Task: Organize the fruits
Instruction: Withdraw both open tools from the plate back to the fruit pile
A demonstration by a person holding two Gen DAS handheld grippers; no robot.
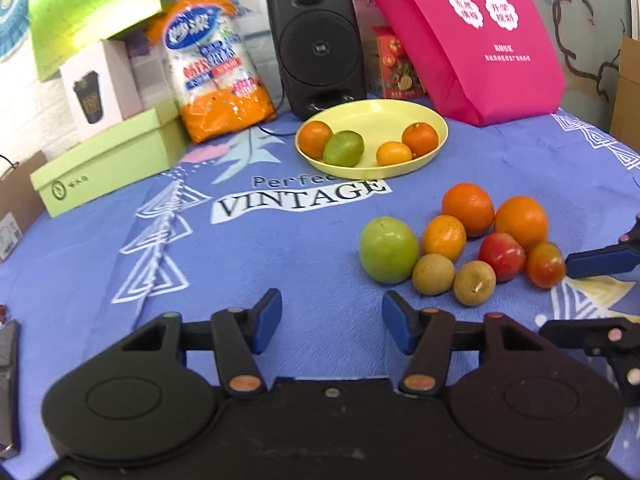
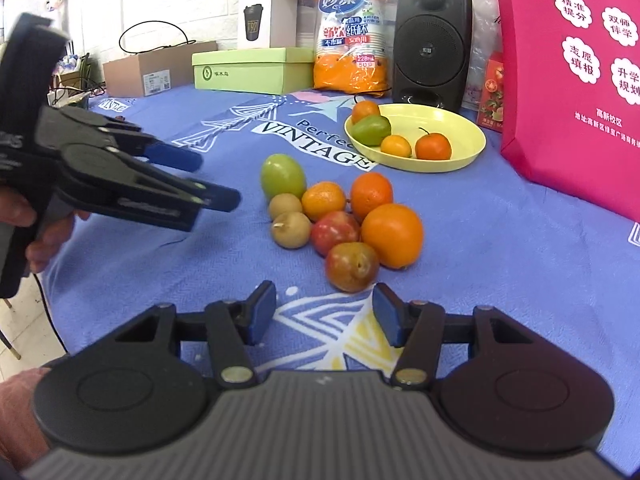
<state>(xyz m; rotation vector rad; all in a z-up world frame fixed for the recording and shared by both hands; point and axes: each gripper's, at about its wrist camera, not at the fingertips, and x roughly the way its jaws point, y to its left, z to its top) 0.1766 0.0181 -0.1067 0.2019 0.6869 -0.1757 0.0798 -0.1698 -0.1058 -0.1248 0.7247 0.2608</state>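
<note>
I count four fruits in the yellow plate (image 1: 434, 120) and eight loose fruits (image 2: 332, 216) clustered on the counter (image 1: 280, 256), so under half done; my left gripper (image 1: 332, 320) and right gripper (image 2: 324, 314) both gape wide, empty

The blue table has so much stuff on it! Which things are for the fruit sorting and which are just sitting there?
For the job: round yellow plastic plate holding four fruits; heap of eight loose fruits on the cloth, such as the big green one and the biggest orange; both open tongs.

Just lying about: black speaker, pink paper bag, orange paper-cup pack, pale green cardboard box.
</note>
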